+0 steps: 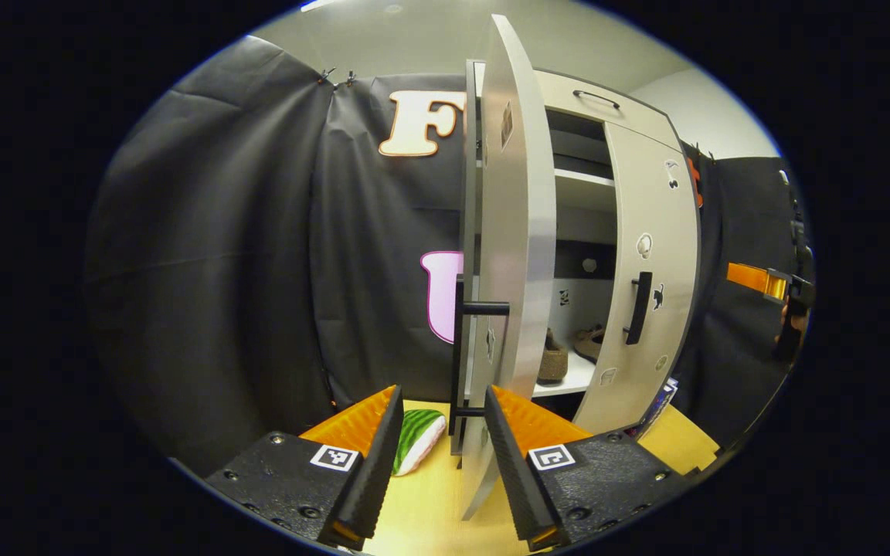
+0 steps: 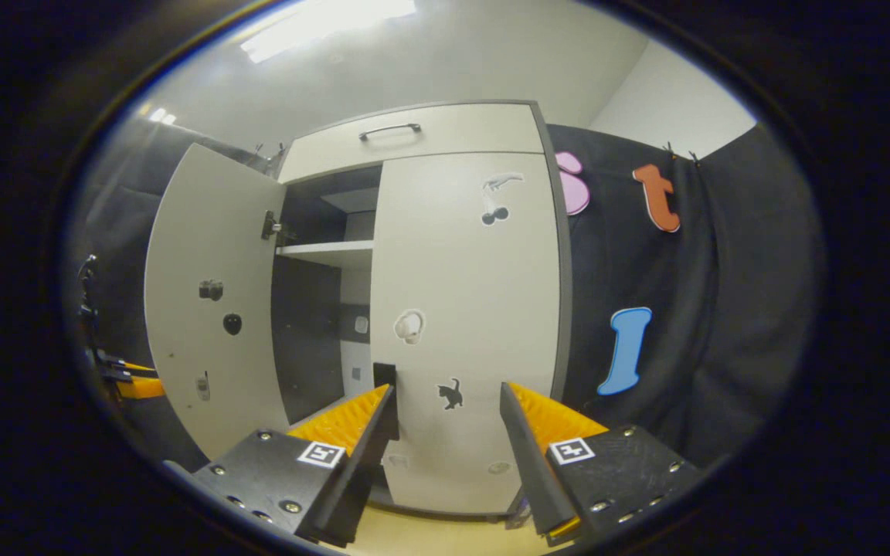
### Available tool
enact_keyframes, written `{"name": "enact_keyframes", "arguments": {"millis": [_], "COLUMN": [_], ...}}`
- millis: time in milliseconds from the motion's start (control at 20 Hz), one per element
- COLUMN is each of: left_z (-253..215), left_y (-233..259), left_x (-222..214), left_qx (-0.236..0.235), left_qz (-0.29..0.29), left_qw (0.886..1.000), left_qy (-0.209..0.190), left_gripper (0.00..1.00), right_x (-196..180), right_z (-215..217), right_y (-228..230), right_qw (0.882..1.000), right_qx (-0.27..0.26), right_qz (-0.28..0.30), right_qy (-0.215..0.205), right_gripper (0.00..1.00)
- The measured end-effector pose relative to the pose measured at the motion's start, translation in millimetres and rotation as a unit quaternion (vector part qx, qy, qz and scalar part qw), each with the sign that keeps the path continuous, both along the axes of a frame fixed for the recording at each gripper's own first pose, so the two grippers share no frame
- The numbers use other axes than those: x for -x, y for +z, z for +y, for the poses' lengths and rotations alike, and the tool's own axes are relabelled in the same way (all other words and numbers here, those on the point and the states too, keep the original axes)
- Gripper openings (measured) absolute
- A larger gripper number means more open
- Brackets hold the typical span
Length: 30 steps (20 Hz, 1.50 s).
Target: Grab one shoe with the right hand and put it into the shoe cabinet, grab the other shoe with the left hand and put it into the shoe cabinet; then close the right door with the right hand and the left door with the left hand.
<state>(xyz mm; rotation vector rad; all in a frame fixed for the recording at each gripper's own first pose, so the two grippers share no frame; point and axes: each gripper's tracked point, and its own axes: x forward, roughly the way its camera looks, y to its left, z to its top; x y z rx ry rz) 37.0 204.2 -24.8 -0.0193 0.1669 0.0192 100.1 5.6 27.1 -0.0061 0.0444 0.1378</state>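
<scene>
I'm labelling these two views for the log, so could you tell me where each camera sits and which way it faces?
Left gripper view: rides the left gripper, facing the open left door edge-on; its own open fingers show, shoes inside.
Right gripper view: rides the right gripper, facing the nearly closed right door; its open fingers show.
Shared: the shoe cabinet and both doors.
</scene>
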Motion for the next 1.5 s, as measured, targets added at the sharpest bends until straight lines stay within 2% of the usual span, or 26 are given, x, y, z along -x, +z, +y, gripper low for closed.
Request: {"name": "enact_keyframes", "arguments": {"millis": [100, 350, 500, 550, 700, 750, 1050, 1150, 1200, 1300, 1500], "left_z": [-4, -10, -23, -27, -43, -51, -85, -93, -95, -100, -123], "left_y": [-2, -1, -2, -1, -1, -1, -2, -3, -5, -6, -7], "left_x": [1, 0, -2, -3, -7, -8, -18, -24, -27, -34, -46], "left_qx": [0.007, 0.010, 0.012, 0.011, 0.012, 0.015, 0.013, 0.014, 0.009, 0.004, 0.034], "left_qz": [0.003, 0.001, 0.001, 0.000, -0.003, -0.003, -0.008, -0.009, -0.008, -0.010, -0.013], "left_qw": [1.000, 1.000, 1.000, 0.999, 0.999, 0.998, 0.995, 0.994, 0.994, 0.994, 0.991], "left_qy": [-0.003, -0.006, -0.026, -0.031, -0.051, -0.061, -0.102, -0.108, -0.107, -0.109, -0.131], "left_gripper": [0.60, 0.57, 0.54, 0.59, 0.55, 0.58, 0.58, 0.58, 0.62, 0.58, 0.59], "right_x": [4, 8, 9, 10, 11, 12, 18, 20, 21, 24, 26], "right_z": [-4, -4, -4, -5, -8, -9, -23, -29, -32, -40, -49], "right_y": [-2, -5, -5, -6, -6, -6, -10, -9, -9, -7, -4], "right_qw": [1.000, 1.000, 1.000, 1.000, 1.000, 1.000, 1.000, 1.000, 0.999, 0.999, 0.999], "right_qx": [0.000, -0.004, -0.001, -0.001, -0.006, -0.008, -0.001, 0.001, 0.001, 0.003, 0.001], "right_qz": [0.002, 0.006, 0.006, 0.007, 0.009, 0.010, 0.018, 0.019, 0.019, 0.017, 0.018], "right_qy": [-0.003, 0.000, 0.001, 0.000, -0.002, -0.003, -0.018, -0.024, -0.027, -0.034, -0.044], "right_gripper": [0.81, 0.81, 0.80, 0.80, 0.80, 0.81, 0.81, 0.81, 0.81, 0.81, 0.81]}}
